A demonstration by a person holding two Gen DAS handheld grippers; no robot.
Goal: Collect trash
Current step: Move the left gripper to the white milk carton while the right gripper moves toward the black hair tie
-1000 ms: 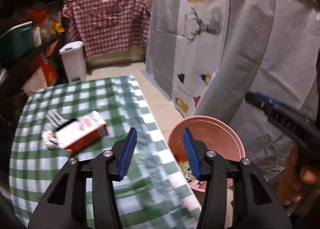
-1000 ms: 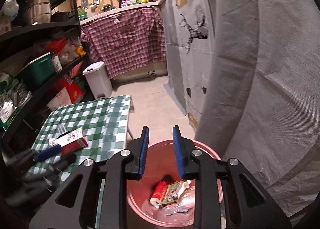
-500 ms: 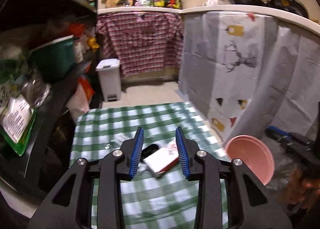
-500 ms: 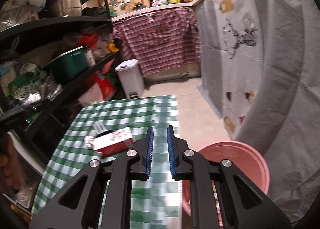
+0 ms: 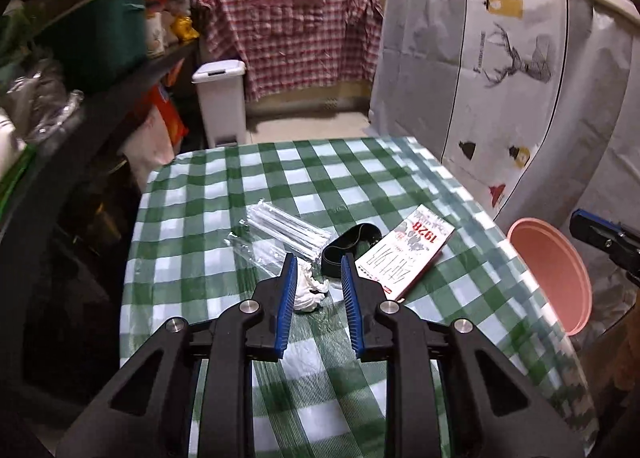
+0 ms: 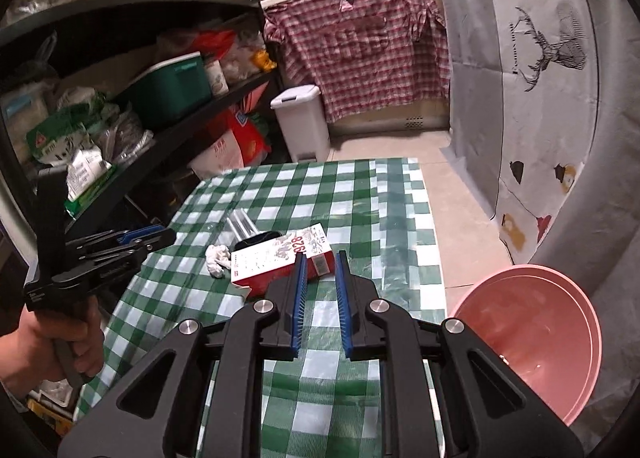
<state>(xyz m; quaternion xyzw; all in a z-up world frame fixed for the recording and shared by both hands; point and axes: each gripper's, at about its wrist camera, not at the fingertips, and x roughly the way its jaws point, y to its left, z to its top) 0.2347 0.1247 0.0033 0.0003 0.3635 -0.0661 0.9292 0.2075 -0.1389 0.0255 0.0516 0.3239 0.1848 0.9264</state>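
On the green checked table (image 5: pixel 240 186) lie a crumpled white tissue (image 5: pixel 308 292), a red and white carton (image 5: pixel 404 254), a black band (image 5: pixel 352 242) and clear plastic wrappers (image 5: pixel 288 232). My left gripper (image 5: pixel 319 260) hovers just short of the tissue, which shows between its tips. Its jaws are closing with nothing pressed between the pads. My right gripper (image 6: pixel 321 258) points at the near end of the carton (image 6: pixel 276 262), its jaws narrow and empty. The right wrist view also shows the tissue (image 6: pixel 218 258) and the left gripper (image 6: pixel 164 236) held by a hand.
A pink basin (image 6: pixel 528 338) stands on the floor off the table's right edge. Black shelves (image 6: pixel 160 98) packed with goods line the left side. A white pedal bin (image 6: pixel 300 122) stands beyond the table, and covered cabinets close in the right.
Both grippers swung from over the pink basin to over the table, toward the trash. The jaws of both narrowed.
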